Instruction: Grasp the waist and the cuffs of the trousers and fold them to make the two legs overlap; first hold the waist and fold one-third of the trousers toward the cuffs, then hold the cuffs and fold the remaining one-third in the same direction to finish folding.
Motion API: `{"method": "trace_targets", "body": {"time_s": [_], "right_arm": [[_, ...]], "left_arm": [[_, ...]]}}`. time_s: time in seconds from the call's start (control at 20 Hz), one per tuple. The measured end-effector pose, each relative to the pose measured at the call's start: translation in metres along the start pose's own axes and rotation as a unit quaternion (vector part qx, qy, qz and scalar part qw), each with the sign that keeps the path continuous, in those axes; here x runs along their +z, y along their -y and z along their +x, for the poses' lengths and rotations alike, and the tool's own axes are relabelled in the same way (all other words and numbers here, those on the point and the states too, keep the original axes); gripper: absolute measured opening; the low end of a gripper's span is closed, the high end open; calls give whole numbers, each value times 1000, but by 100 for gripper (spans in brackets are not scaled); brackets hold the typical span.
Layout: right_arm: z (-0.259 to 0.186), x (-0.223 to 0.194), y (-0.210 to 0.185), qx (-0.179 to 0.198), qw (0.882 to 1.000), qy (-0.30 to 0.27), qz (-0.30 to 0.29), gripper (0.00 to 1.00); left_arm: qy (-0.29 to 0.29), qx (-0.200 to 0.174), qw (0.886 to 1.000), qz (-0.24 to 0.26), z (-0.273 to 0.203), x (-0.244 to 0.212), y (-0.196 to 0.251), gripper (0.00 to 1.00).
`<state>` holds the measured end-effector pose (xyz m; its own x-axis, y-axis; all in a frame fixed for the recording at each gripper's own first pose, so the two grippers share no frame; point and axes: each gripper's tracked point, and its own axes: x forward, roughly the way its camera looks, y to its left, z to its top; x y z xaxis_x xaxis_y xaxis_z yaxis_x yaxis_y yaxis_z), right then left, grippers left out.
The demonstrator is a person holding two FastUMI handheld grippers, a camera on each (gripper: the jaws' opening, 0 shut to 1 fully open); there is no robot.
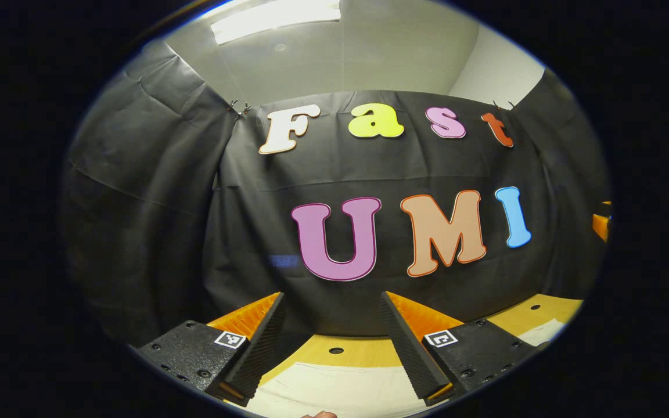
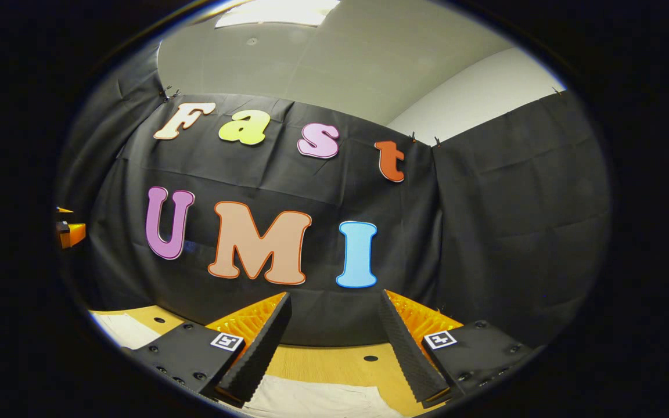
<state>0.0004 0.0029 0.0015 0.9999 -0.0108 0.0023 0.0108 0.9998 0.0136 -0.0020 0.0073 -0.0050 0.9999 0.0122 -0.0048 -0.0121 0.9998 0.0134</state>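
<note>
Pale cream trousers (image 1: 340,389) lie flat on the wooden table (image 1: 358,350), their cloth showing low in the left gripper view between and below my fingers. My left gripper (image 1: 331,348) is held above them, open, nothing between its fingers. In the right gripper view a strip of the same trousers (image 2: 317,400) lies at the bottom edge, with another pale patch at the lower left. My right gripper (image 2: 334,345) is open too, raised over the table and pointing at the back wall. The waist and the cuffs cannot be told apart here.
The black cloth wall stands close behind the table's far edge. Small round holes (image 1: 336,350) dot the table top (image 2: 369,358). The other gripper shows at the right edge of the left gripper view (image 1: 601,223) and at the left edge of the right gripper view (image 2: 70,232).
</note>
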Motion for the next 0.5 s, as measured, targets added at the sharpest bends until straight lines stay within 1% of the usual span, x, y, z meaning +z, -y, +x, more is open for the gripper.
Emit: {"method": "trace_targets", "body": {"time_s": [0.05, 0.35, 0.5], "right_arm": [[-1, 0, -1, 1, 1000, 0, 0, 97], [-2, -4, 2, 1, 1000, -4, 1, 97], [-3, -7, 0, 6, 1000, -8, 4, 97]], "left_arm": [[0, 0, 1000, 0, 0, 1, 0, 96], [-6, -1, 1000, 5, -5, -5, -4, 95], [-14, 1, 1000, 13, -9, -15, -8, 95]]}}
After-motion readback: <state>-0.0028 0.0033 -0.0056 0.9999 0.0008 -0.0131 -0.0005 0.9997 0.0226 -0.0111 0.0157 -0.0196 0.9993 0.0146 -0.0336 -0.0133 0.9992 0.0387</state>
